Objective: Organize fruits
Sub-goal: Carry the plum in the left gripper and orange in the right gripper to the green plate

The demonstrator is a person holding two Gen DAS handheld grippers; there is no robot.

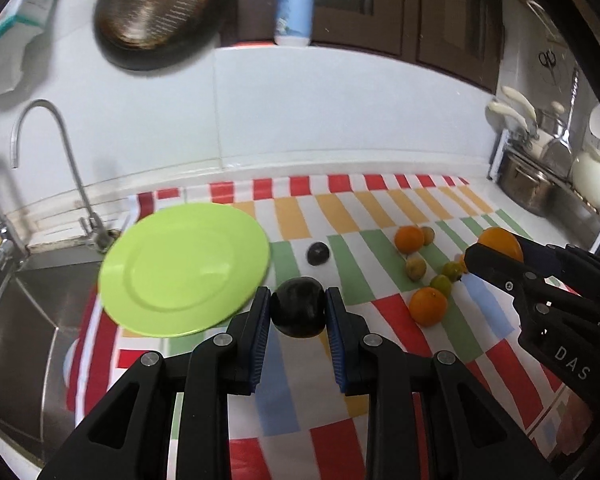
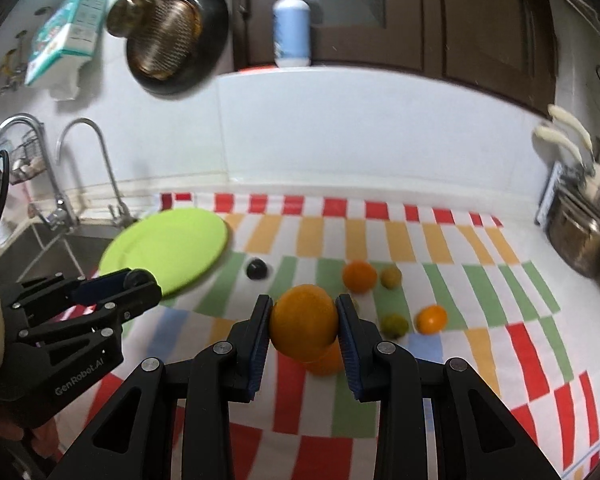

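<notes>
While both black two-finger tools tilt downward over the striped red, orange, green and white cloth (image 1: 300, 216), the left gripper (image 1: 298, 312) is clamped narrow on a round, dark, glossy fruit (image 1: 298, 307), probably a plum, and the right gripper (image 2: 303, 330) pinches a round orange (image 2: 303, 322), both fruits seemingly clear of the cloth. The round lime-green plate (image 1: 184, 268) beside the steel sink (image 1: 28, 304) holds nothing. One more dark fruit (image 1: 318, 253), three oranges (image 1: 428, 306) and several small yellow-green fruits (image 1: 416, 267) lie loose on the cloth.
</notes>
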